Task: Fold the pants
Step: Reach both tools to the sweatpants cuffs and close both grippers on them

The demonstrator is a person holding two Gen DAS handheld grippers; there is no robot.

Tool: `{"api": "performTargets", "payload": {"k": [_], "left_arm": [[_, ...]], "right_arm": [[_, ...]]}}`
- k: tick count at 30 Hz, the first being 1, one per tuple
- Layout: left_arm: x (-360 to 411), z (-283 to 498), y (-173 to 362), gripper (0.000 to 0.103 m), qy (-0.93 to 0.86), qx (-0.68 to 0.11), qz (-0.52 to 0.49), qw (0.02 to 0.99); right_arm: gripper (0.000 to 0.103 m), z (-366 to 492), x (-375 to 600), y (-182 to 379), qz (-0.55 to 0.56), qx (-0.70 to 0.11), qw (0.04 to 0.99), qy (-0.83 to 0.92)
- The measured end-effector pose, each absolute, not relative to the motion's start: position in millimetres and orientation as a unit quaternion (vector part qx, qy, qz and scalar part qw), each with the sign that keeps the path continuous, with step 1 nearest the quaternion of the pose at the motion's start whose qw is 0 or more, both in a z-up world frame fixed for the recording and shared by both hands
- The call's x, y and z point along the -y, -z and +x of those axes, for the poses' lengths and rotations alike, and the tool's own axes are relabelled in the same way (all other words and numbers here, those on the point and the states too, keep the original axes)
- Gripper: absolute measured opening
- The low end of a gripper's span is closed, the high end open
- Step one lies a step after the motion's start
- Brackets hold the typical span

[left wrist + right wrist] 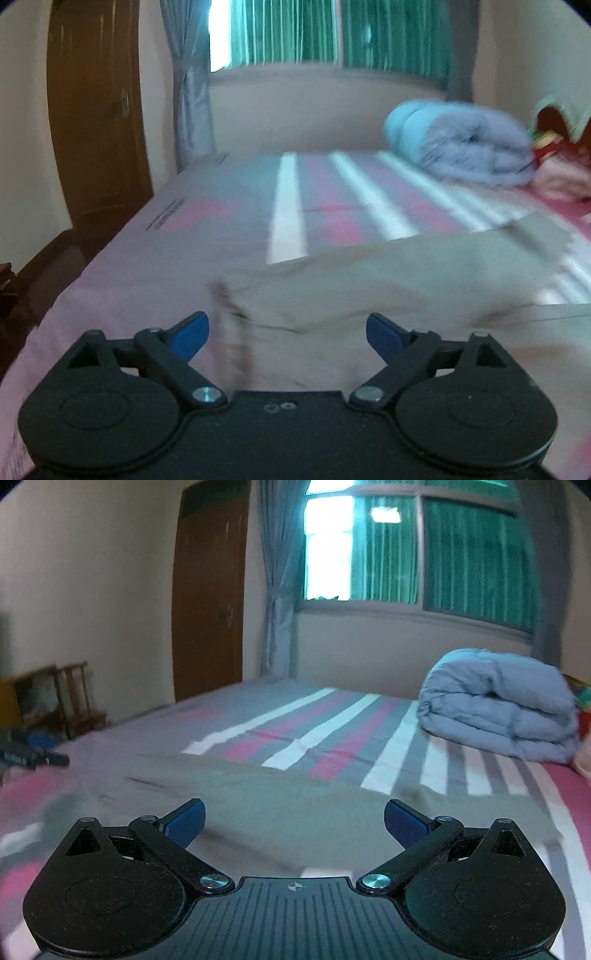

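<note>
Left wrist: pants (369, 295) blurred | left tool (287, 332) wide, empty | right tool (294, 821) wide, empty

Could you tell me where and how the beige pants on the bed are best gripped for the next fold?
Probably at the near corners: the pants lie flat across the striped sheet. Come in low from the near side, left gripper and right gripper, both open and empty, each pinching an edge.

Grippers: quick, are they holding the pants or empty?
Left gripper: open, empty, above the pants.
Right gripper: open, empty, above the pants.
</note>
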State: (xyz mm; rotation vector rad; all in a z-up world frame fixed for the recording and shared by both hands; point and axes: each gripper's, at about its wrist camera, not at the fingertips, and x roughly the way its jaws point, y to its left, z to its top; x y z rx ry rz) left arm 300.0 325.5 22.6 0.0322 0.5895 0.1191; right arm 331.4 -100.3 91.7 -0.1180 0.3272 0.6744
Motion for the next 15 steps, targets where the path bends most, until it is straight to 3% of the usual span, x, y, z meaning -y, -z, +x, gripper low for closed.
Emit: {"api": "performTargets", "payload": {"k": [2, 3, 9, 15], "left_arm": [[-352, 343, -6, 0.078, -0.061, -0.319, 0.019, 0.945], [-361, 359, 1, 0.073, -0.063, -0.33, 0.02, 0.942], [-393, 422, 30, 0.066, -0.007, -0.375, 0.028, 0.926], [-419, 443, 48, 0.066, 0.039, -0.387, -0.017, 0.921]], "right_arm": [[0.068, 380, 73, -78, -0.068, -0.176, 0.921, -0.342], [0.063, 403, 60, -73, -0.078, -0.186, 0.917, -0.343], [0.062, 520, -13, -30, -0.135, -0.219, 0.892, -0.372], [0.062, 595, -46, 9, -0.211, -0.266, 0.856, -0.389]]}}
